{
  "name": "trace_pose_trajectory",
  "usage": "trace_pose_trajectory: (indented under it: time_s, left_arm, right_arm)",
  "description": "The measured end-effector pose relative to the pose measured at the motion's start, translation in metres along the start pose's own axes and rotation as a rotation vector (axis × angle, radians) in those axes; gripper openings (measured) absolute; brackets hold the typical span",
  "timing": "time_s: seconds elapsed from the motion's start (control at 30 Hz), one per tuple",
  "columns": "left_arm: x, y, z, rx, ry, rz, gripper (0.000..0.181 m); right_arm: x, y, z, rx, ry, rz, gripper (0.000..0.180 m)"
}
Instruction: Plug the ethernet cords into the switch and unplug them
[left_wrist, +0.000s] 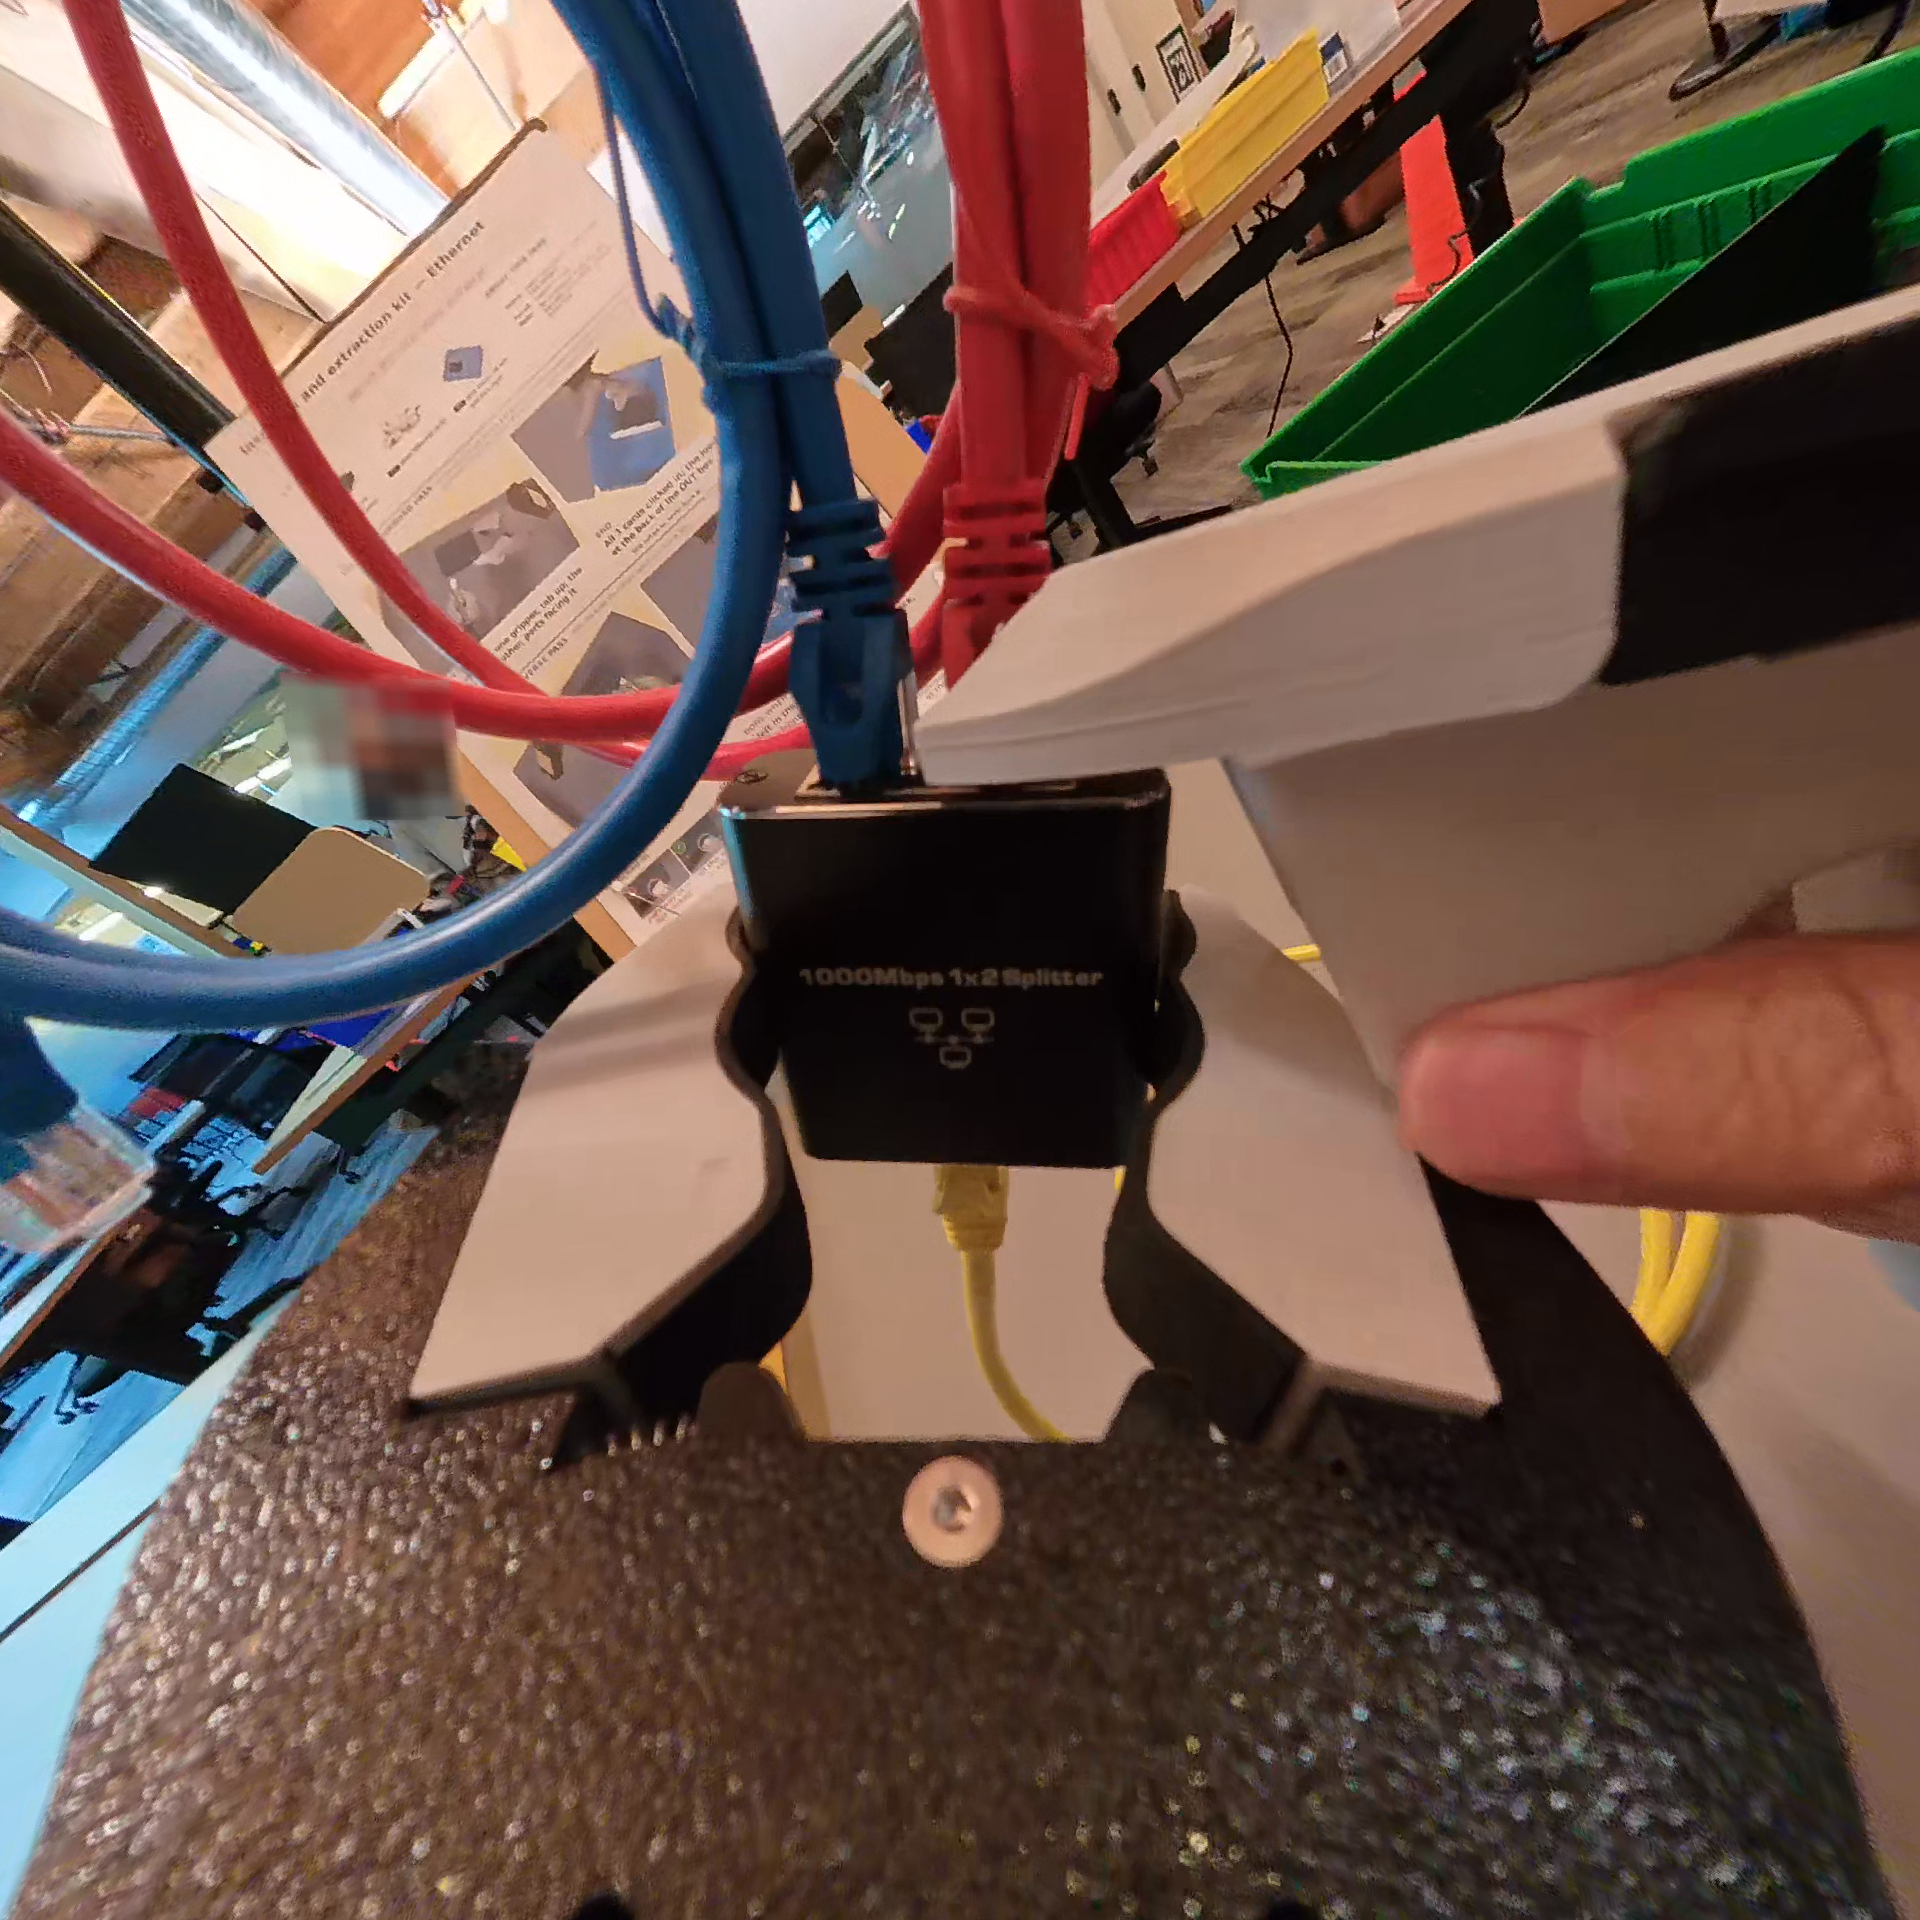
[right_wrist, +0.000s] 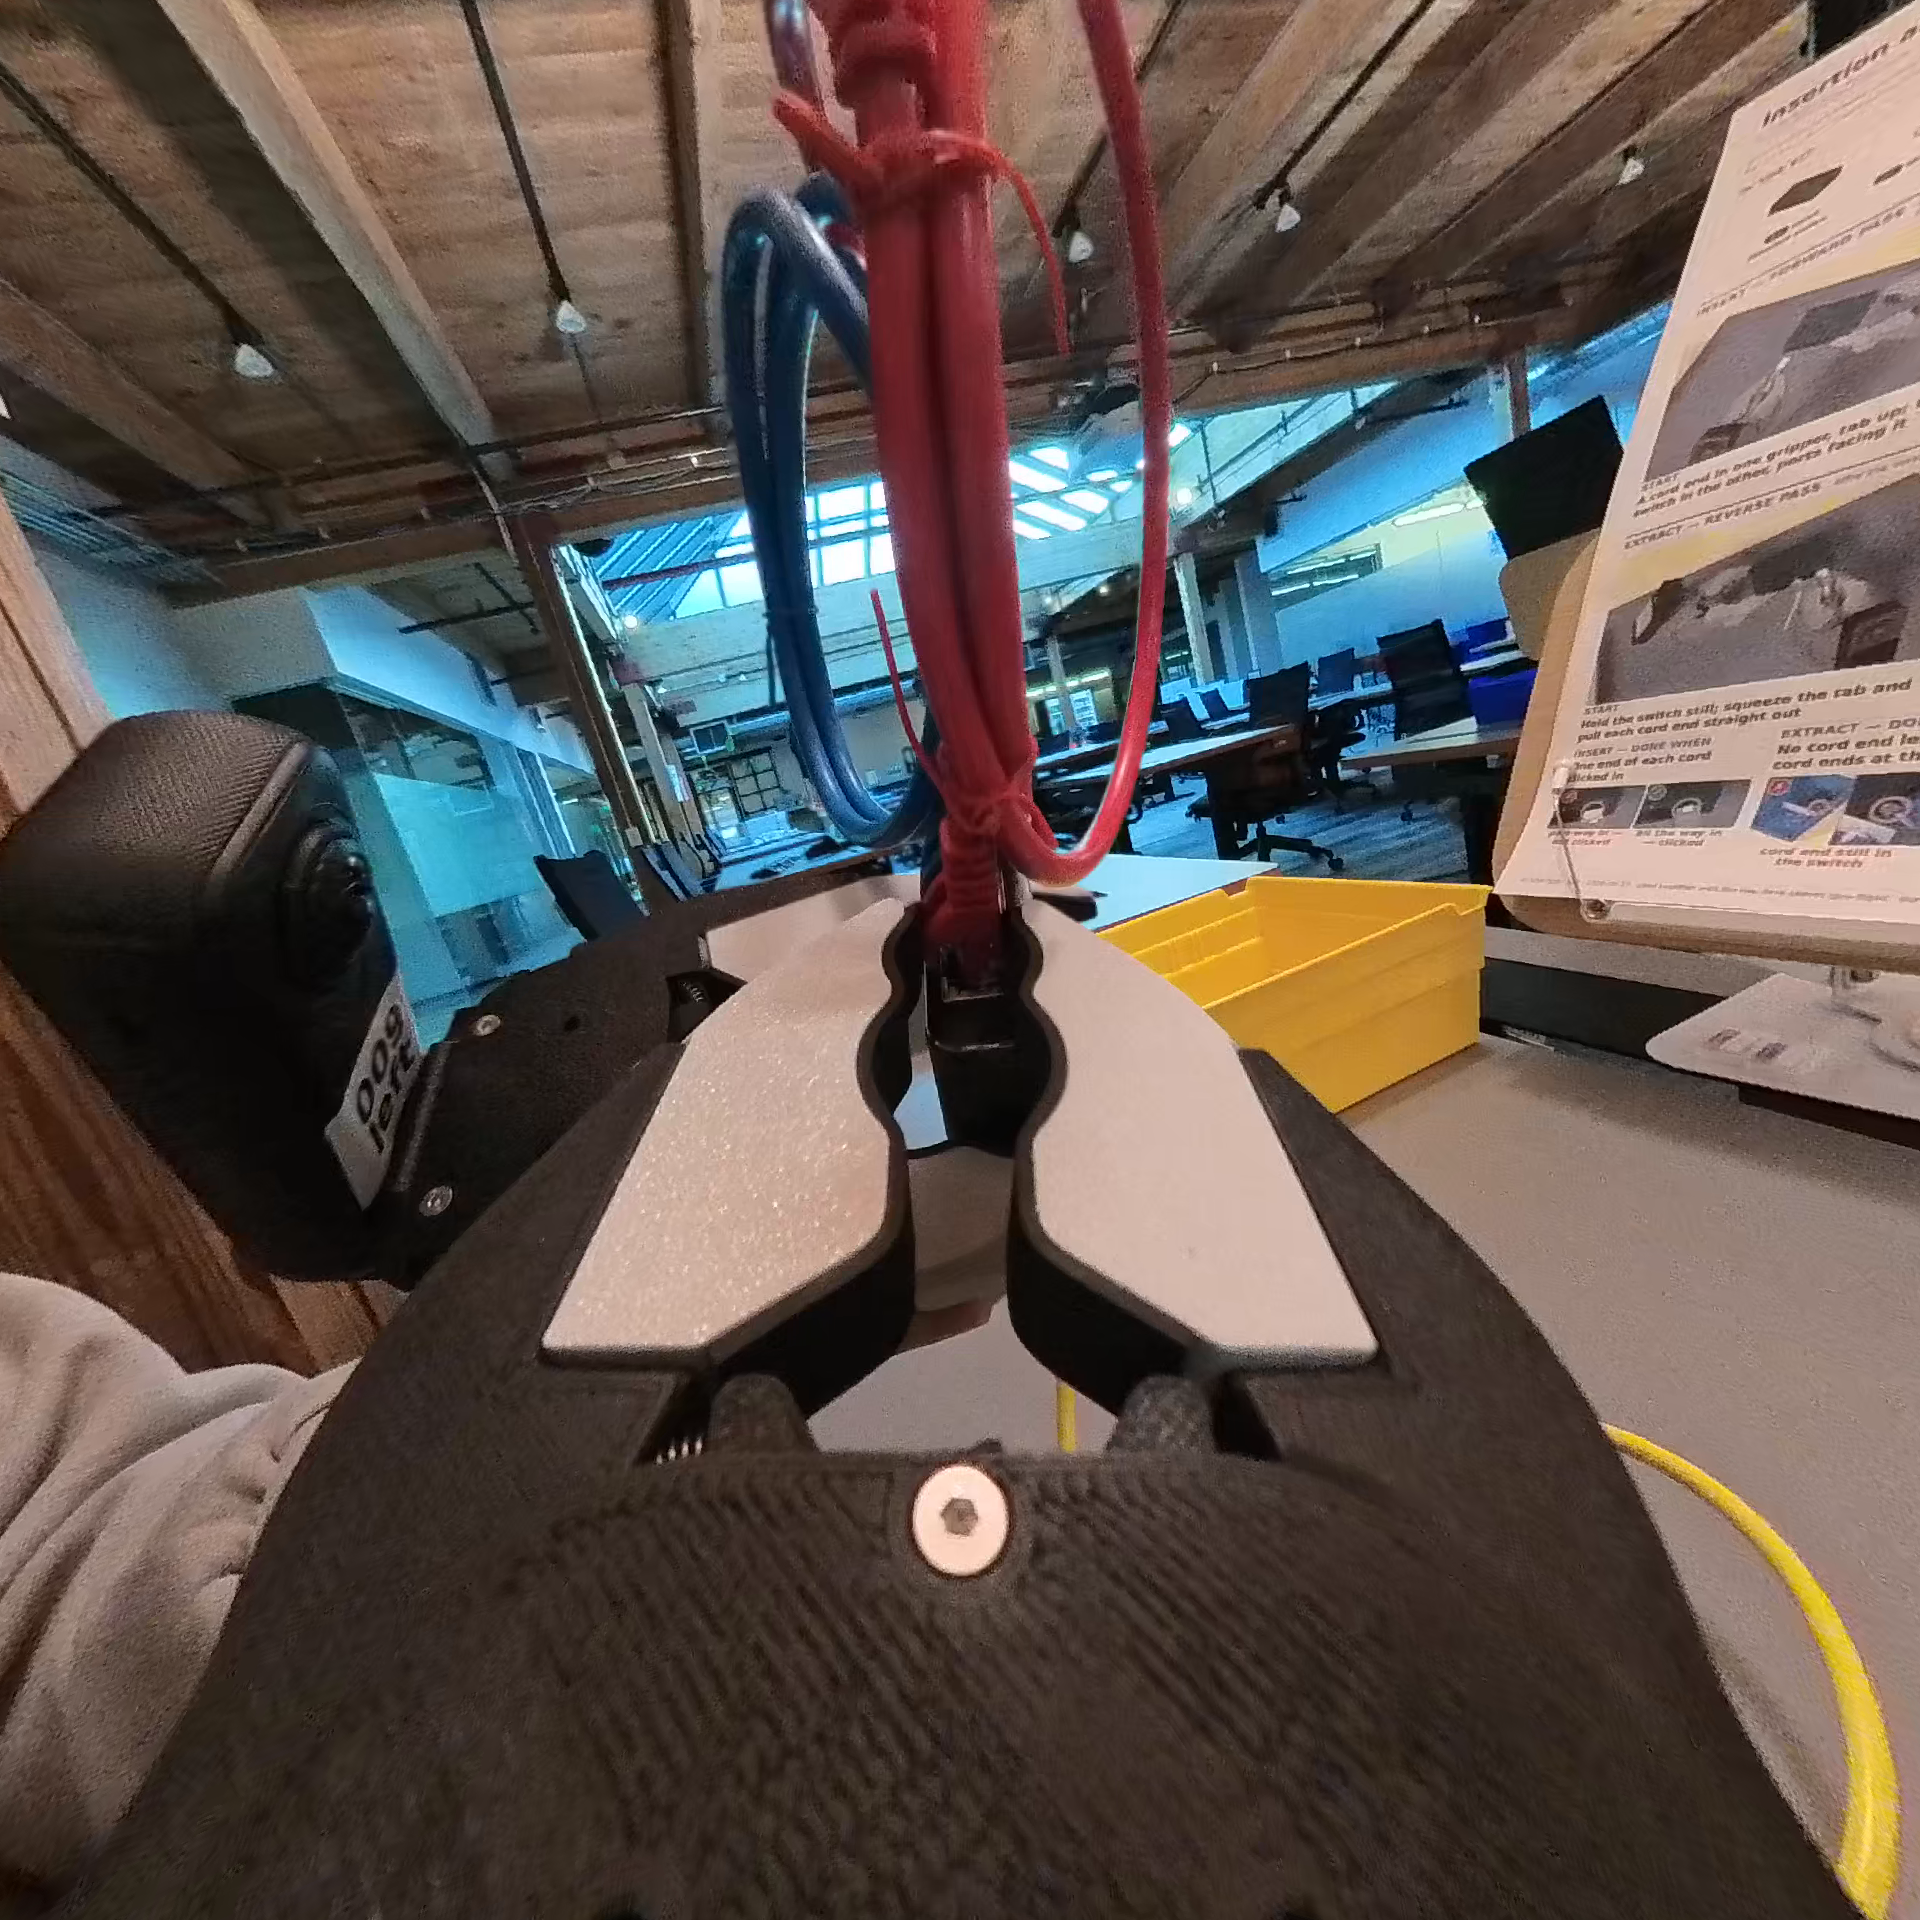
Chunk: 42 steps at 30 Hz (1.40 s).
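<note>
My left gripper (left_wrist: 956, 935) is shut on the black switch (left_wrist: 956, 997) and holds it upright by its sides. A blue cord's plug (left_wrist: 847, 665) sits in the switch's top left port. A yellow cord (left_wrist: 977, 1278) enters the switch from below. My right gripper (right_wrist: 966, 935) is shut on the red cord's plug (right_wrist: 961, 883), right at the top of the switch (right_wrist: 971, 1029). In the left wrist view the right gripper (left_wrist: 1299, 623) hides the port under the red plug (left_wrist: 987, 561), so how deep the plug sits cannot be told.
Tied bundles of red cord (right_wrist: 935, 416) and blue cord (right_wrist: 769, 520) hang above. A loose clear plug (left_wrist: 62, 1174) dangles at left. A yellow bin (right_wrist: 1340, 987), a green bin (left_wrist: 1621, 270) and a propped instruction sheet (right_wrist: 1745, 520) stand on the grey table (right_wrist: 1558, 1299). A thumb (left_wrist: 1662, 1091) grips the right gripper. The tips of one gripper are about 5 centimetres away from the tips of the other.
</note>
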<state>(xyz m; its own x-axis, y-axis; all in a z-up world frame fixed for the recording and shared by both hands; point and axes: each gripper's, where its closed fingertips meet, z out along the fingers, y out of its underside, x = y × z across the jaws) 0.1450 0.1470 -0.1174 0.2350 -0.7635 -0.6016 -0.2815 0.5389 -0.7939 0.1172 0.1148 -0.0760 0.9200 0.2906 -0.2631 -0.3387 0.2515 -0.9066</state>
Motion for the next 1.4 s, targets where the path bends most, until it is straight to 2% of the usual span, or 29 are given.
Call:
trace_pose_trajectory:
  time_s: [0.23, 0.57, 0.83, 1.1, 1.2, 1.33, 1.4]
  left_arm:
    - [0.002, 0.01, 0.004, -0.017, 0.045, -0.055, 0.069]
    - [0.013, 0.042, 0.016, -0.059, 0.162, -0.071, 0.069]
    - [-0.015, 0.038, 0.068, 0.026, 0.165, -0.183, 0.068]
    - [-0.007, 0.064, 0.099, 0.064, 0.166, -0.309, 0.067]
    - [-0.008, 0.069, 0.1, 0.07, 0.152, -0.281, 0.067]
    - [-0.012, 0.067, 0.093, 0.093, 0.12, -0.208, 0.067]
    - [-0.008, 0.07, 0.095, 0.08, 0.135, -0.215, 0.067]
  right_arm:
    - [0.008, 0.003, -0.002, -0.004, 0.046, -0.01, 0.014]
    - [0.027, 0.034, 0.004, -0.116, 0.116, -0.037, 0.014]
    - [0.074, 0.017, 0.041, -0.096, 0.175, -0.1, 0.013]
    - [0.11, 0.041, 0.05, -0.212, 0.202, -0.141, 0.013]
    - [0.109, 0.047, 0.051, -0.227, 0.211, -0.151, 0.014]
    - [0.109, 0.045, 0.048, -0.138, 0.152, 0.017, 0.013]
    - [0.11, 0.048, 0.046, -0.215, 0.202, -0.12, 0.014]
